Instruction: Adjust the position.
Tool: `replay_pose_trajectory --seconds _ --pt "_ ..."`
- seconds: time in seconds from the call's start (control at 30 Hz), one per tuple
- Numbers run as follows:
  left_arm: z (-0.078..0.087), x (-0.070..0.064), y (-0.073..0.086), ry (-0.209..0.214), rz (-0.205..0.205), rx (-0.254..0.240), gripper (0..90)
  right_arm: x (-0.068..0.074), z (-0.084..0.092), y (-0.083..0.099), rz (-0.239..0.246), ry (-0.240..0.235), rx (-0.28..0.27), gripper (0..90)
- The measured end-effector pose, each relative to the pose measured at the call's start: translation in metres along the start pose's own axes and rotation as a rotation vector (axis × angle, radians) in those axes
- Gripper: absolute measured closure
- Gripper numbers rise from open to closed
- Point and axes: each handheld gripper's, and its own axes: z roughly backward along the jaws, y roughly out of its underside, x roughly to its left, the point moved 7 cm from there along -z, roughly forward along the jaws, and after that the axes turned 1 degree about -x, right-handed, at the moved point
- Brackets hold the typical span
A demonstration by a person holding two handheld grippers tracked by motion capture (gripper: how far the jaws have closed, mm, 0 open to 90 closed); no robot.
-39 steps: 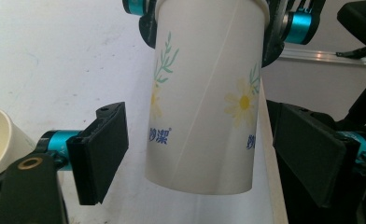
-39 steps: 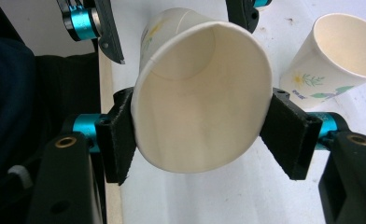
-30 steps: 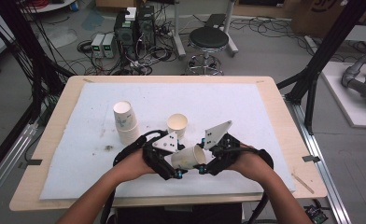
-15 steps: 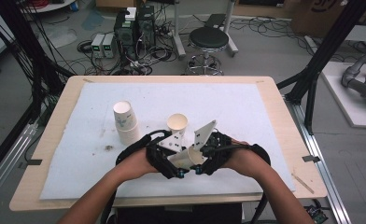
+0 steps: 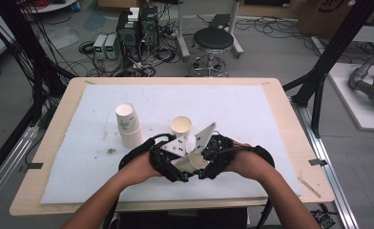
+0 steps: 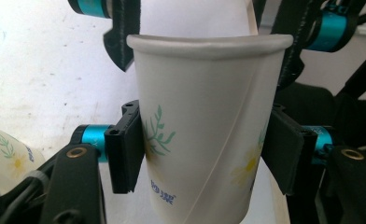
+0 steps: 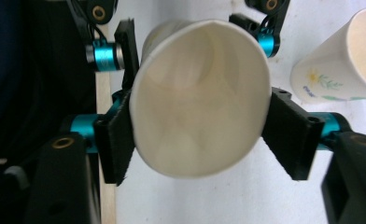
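Paper cup [image 5: 191, 162] with a flower print sits between my two tongs, just in front of the lone upright cup [image 5: 181, 128] on the tabletop [image 5: 271, 114]. My left tongs [image 6: 204, 154] have just clenched on its wall; my right tongs [image 7: 200, 140], just easing apart, flank its rim, though I cannot tell whether they press it.

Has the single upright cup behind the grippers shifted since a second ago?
No. The single cup stands at the same spot on the white mat, just right of the cup stack.
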Motion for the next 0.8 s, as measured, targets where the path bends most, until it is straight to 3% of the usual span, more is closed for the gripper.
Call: replay_pose_trajectory --seconds 0.13,0.37,0.47,0.6,0.8 --pt "0.001 0.001 0.004 -0.007 0.035 -0.056 35.8 -0.003 0.004 -0.003 -0.029 0.016 -0.095 21.2" --pt "0.006 0.006 0.019 -0.047 0.125 -0.162 34.3 -0.004 0.026 0.004 -0.135 0.052 -0.338 20.2" --pt "0.009 0.009 0.025 -0.076 0.150 -0.201 34.0 -0.006 0.035 0.019 -0.207 0.095 -0.439 20.2" --pt "0.018 0.014 0.030 -0.138 0.193 -0.289 34.0 -0.007 0.040 0.040 -0.292 0.155 -0.517 20.2" --pt "0.035 0.020 0.035 -0.237 0.202 -0.404 34.0 -0.010 0.042 0.081 -0.427 0.290 -0.630 20.3"
